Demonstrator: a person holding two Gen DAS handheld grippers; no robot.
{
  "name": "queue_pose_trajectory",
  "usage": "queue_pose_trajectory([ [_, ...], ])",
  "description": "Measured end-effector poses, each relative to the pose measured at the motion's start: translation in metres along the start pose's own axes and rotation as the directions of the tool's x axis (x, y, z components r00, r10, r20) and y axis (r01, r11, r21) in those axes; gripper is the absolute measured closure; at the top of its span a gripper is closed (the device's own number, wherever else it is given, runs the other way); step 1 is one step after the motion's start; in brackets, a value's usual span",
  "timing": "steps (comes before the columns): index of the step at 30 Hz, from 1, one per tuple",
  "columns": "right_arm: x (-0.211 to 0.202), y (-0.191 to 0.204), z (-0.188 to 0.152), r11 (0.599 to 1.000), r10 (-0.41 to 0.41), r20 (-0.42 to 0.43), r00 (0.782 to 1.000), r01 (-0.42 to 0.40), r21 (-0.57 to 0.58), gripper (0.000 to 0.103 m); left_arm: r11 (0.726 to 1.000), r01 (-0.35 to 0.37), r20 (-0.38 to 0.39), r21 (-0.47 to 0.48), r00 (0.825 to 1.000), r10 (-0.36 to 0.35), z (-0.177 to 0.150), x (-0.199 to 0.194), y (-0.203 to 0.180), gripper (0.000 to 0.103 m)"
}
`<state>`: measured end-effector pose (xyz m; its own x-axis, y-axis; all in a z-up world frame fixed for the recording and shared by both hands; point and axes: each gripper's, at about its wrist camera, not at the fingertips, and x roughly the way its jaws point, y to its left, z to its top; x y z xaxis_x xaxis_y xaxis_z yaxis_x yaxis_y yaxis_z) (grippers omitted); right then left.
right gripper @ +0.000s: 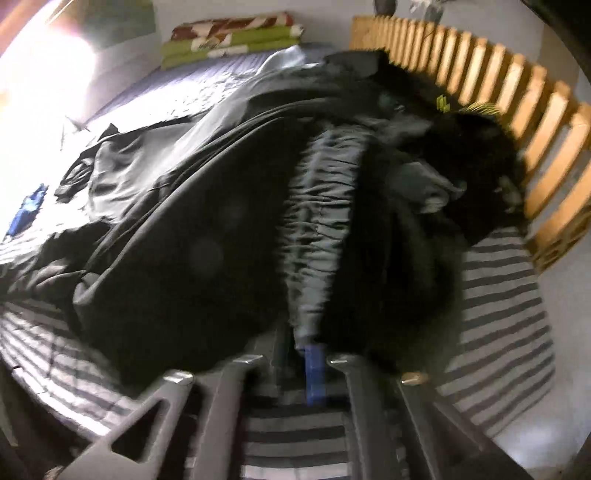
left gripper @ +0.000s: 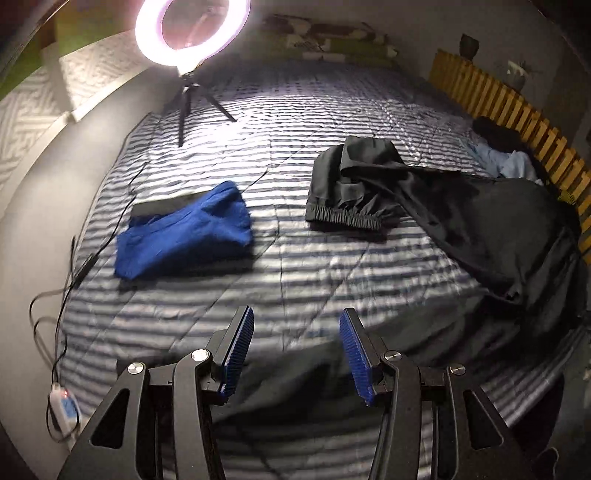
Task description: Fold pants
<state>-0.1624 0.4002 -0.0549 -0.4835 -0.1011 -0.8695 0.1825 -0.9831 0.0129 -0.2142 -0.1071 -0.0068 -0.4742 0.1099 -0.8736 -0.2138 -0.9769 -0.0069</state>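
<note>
On the bed, the spread pants lie toward the right edge beside the slatted rail. A folded garment lies near the left edge. A ring light stands toward the far left corner, folded blankets along the far edge.

I see a wide bed under a quilted grey-and-white striped bedspread, washed by a glowing round ring light on a small black tripod standing near its far left side. A yellow slatted wooden rail runs along the bed's right edge, against a plain grey wall. Folded green, red and white blankets sit stacked at the far end.
</note>
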Motion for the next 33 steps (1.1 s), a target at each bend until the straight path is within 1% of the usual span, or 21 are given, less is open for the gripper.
queue_pose_trajectory([
  [1, -0.005, -0.002, 0.001, 1.000, 0.002, 0.005, 1.000, -0.002, -0.004, 0.098, 1.000, 0.022, -0.018, -0.004, 1.000, -0.022, 0.009, 0.014, -0.004, 0.049],
  [2, -0.012, -0.004, 0.001, 1.000, -0.004, 0.012, 1.000, 0.004, -0.011, 0.098, 0.999, 0.043, -0.034, -0.009, 0.998, -0.044, 0.017, 0.028, -0.008, 0.045],
  [3, -0.024, -0.012, -0.001, 0.999, -0.031, 0.020, 0.999, 0.031, -0.014, 0.098, 0.999, 0.051, -0.049, -0.015, 0.997, -0.052, 0.025, 0.042, -0.011, 0.044],
  [5, -0.037, -0.031, -0.003, 0.996, -0.084, 0.016, 0.996, 0.083, 0.025, 0.098, 0.997, 0.062, -0.075, -0.036, 0.995, -0.064, 0.042, 0.075, -0.016, 0.044],
  [7, -0.049, -0.054, -0.007, 0.990, -0.112, -0.008, 0.994, 0.113, 0.082, 0.097, 0.991, 0.098, -0.099, -0.092, 0.989, -0.107, 0.058, 0.110, -0.019, 0.043],
  [9, -0.063, -0.060, -0.006, 0.984, -0.159, -0.005, 0.987, 0.159, 0.087, 0.086, 0.980, 0.129, -0.120, -0.154, 0.982, -0.148, 0.070, 0.141, -0.020, 0.040],
  [10, -0.071, -0.059, -0.003, 0.982, -0.173, 0.009, 0.985, 0.172, 0.084, 0.084, 0.971, 0.140, -0.130, -0.196, 0.977, -0.167, 0.076, 0.158, -0.020, 0.036],
  [12, -0.088, -0.053, 0.005, 0.979, -0.191, 0.059, 0.980, 0.187, 0.079, 0.082, 0.950, 0.145, -0.144, -0.276, 0.971, -0.190, 0.087, 0.188, -0.018, 0.036],
  [14, -0.105, -0.043, 0.020, 0.986, -0.156, 0.131, 0.979, 0.146, 0.081, 0.077, 0.947, 0.131, -0.134, -0.295, 0.975, -0.177, 0.094, 0.206, -0.022, 0.036],
  [15, -0.111, -0.039, 0.027, 0.988, -0.140, 0.158, 0.978, 0.127, 0.087, 0.074, 0.953, 0.107, -0.128, -0.283, 0.981, -0.148, 0.097, 0.213, -0.026, 0.042],
  [16, -0.115, -0.034, 0.034, 0.991, -0.117, 0.186, 0.976, 0.101, 0.090, 0.073, 0.960, 0.075, -0.134, -0.269, 0.984, -0.114, 0.099, 0.219, -0.030, 0.072],
  [17, -0.117, -0.026, 0.042, 0.994, -0.085, 0.208, 0.974, 0.069, 0.085, 0.073, 0.963, 0.070, -0.134, -0.259, 0.985, -0.108, 0.102, 0.221, -0.033, 0.084],
  [18, -0.116, -0.016, 0.052, 0.997, -0.051, 0.226, 0.973, 0.036, 0.071, 0.073, 0.964, 0.070, -0.120, -0.257, 0.987, -0.104, 0.105, 0.217, -0.033, 0.093],
  [19, -0.113, -0.007, 0.063, 0.998, -0.033, 0.233, 0.972, 0.021, 0.052, 0.073, 0.968, 0.058, -0.100, -0.245, 0.991, -0.084, 0.109, 0.208, -0.032, 0.094],
  [21, -0.104, 0.014, 0.079, 1.000, 0.006, 0.239, 0.971, -0.004, -0.011, 0.073, 0.976, 0.019, -0.058, -0.216, 0.998, -0.033, 0.113, 0.187, -0.024, 0.095],
  [22, -0.096, 0.029, 0.088, 0.999, 0.026, 0.238, 0.971, -0.014, -0.050, 0.073, 0.980, 0.012, -0.036, -0.199, 0.999, -0.020, 0.116, 0.173, -0.017, 0.095],
  [26, -0.068, 0.076, 0.112, 0.983, 0.107, 0.221, 0.969, -0.070, -0.168, 0.073, 0.983, -0.028, 0.020, -0.179, 0.999, 0.032, 0.120, 0.122, 0.019, 0.095],
  [27, -0.058, 0.092, 0.120, 0.973, 0.143, 0.210, 0.967, -0.099, -0.207, 0.073, 0.983, -0.035, 0.030, -0.180, 0.999, 0.041, 0.121, 0.111, 0.029, 0.095],
  [29, -0.043, 0.112, 0.131, 0.960, 0.186, 0.192, 0.964, -0.137, -0.243, 0.073, 0.980, -0.042, 0.048, -0.192, 0.997, 0.052, 0.124, 0.089, 0.050, 0.095],
  [31, -0.024, 0.136, 0.142, 0.942, 0.244, 0.155, 0.957, -0.197, -0.272, 0.073, 0.973, -0.018, 0.062, -0.229, 0.998, 0.033, 0.129, 0.069, 0.079, 0.095],
  [33, -0.004, 0.158, 0.149, 0.926, 0.290, 0.117, 0.950, -0.247, -0.285, 0.073, 0.969, -0.009, 0.072, -0.247, 0.997, 0.027, 0.129, 0.054, 0.095, 0.095],
])
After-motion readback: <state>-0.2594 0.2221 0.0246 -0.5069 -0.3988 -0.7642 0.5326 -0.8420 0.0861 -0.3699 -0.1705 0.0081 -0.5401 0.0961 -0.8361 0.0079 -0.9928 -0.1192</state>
